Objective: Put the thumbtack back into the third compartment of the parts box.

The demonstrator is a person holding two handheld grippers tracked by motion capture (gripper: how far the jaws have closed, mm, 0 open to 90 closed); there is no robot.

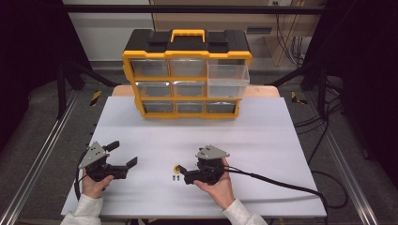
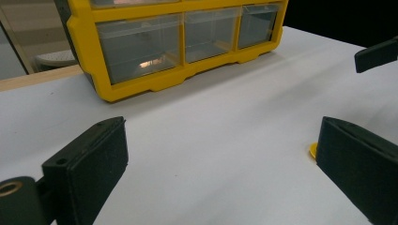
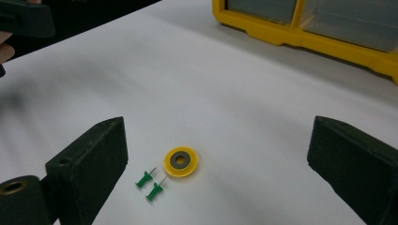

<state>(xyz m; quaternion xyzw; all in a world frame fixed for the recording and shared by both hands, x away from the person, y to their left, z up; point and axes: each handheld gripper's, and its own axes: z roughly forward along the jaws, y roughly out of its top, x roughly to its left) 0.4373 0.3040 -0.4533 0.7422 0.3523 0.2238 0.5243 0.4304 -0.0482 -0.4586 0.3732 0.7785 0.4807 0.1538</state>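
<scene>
- The right gripper [image 1: 184, 176] rests low on the white counter [image 1: 263, 140], held in a hand. Its jaws are wide open and hold nothing.
- In the right gripper view, a yellow disc [image 3: 180, 162] lies flat on the counter between the two jaws, a bit toward the left jaw.
- Two green pins [image 3: 150, 184] lie just beside the disc, at about 8 o'clock from it. They lie side by side, and their sharp tips point up toward 1 o'clock, at the disc.
- In the high view, the disc [image 1: 177, 168] sits at about 11 o'clock from the right gripper's tip, very near it. The pins [image 1: 175, 178] lie just below the disc.
- The left gripper [image 1: 126, 154] is well apart from these small things, off at 9 o'clock from them. Its jaws are wide open and empty too.
- So the right gripper is the nearer one by far. I think it needs only a short push ahead, then a squeeze, to pick up the disc or a pin.
- The pins are thin and lie flat, so I think they could slip.
- A yellow box [image 1: 187, 75] of clear drawers stands at 12 o'clock, at the far side of the counter. Its top right drawer [image 1: 227, 79] is pulled out.
</scene>
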